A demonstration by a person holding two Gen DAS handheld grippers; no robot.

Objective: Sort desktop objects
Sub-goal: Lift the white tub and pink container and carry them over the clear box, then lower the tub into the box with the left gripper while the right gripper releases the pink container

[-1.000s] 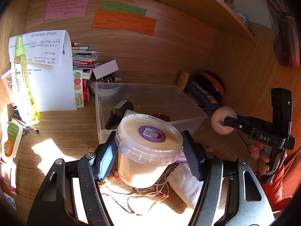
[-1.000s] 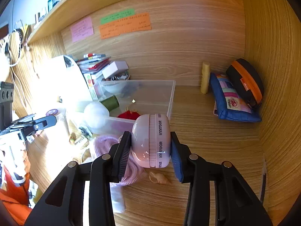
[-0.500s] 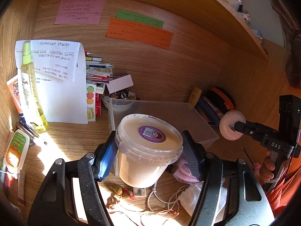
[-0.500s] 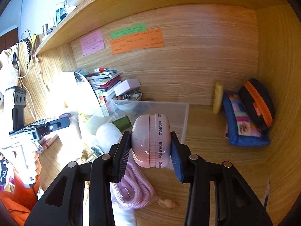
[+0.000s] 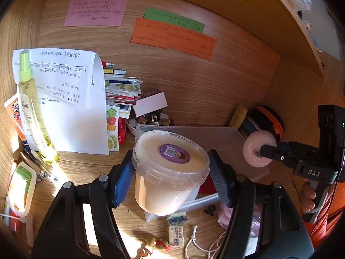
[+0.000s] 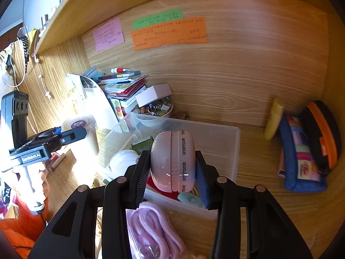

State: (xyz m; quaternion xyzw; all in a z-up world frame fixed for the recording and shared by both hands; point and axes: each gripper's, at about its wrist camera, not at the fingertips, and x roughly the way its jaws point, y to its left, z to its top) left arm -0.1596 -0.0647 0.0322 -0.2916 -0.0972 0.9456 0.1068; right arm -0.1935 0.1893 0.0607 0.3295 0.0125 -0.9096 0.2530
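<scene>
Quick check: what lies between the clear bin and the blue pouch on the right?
In the right wrist view, bare wooden desk separates the clear bin from the blue pouch. Only a yellow tube stands farther back, against the wall.

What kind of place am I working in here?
Probably a home study desk under a wooden shelf: coloured handwritten sticky notes on the back panel, a stack of books, and a clear plastic storage bin.

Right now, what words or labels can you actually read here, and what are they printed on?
"HYNTOOR": pink round case held in the right gripper.
"DAS": right gripper's body, seen from the left wrist.
"GenRobot.AI": left gripper's body, seen from the right wrist.
"AB ERASER": eraser on the desk.
Sticky notes, white sheet, tub sticker: too small or blurred to read.
</scene>
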